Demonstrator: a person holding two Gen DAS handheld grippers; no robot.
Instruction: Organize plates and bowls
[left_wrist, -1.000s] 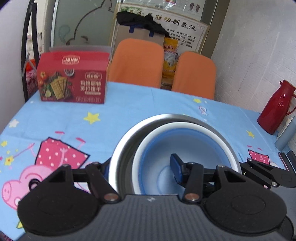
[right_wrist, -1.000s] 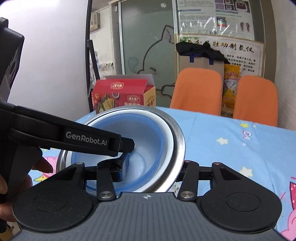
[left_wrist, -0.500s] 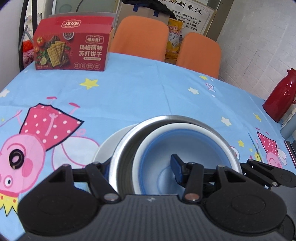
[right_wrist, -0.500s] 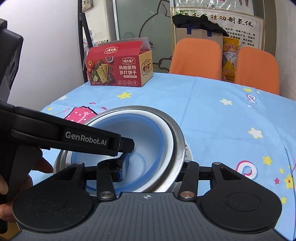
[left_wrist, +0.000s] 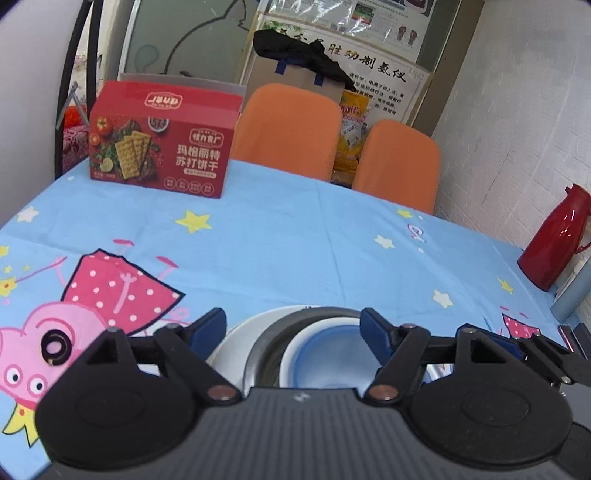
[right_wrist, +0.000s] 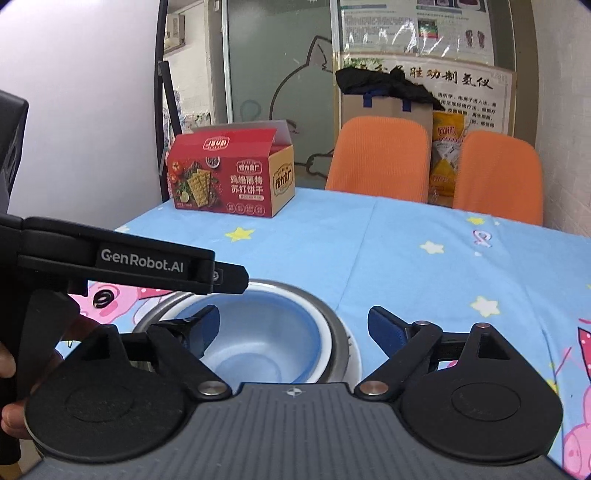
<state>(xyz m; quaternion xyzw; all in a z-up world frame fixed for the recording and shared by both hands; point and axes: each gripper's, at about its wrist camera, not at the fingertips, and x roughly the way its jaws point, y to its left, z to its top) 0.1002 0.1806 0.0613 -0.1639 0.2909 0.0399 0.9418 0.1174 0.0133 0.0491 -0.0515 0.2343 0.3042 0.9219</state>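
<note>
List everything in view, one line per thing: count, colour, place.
blue bowl: 1, blue and white, nested in the metal bowl
metal bowl: 1, silver, on the white plate
white plate: 1, white, near table edge
tablecloth: 1, light blue with cartoon pigs, over the table
cracker box: 1, red, far left of table
chairs: 2, orange, behind table
flask: 1, red, right edge
left gripper: 1, black, open over the bowls
right gripper: 1, black, open over the bowls
</note>
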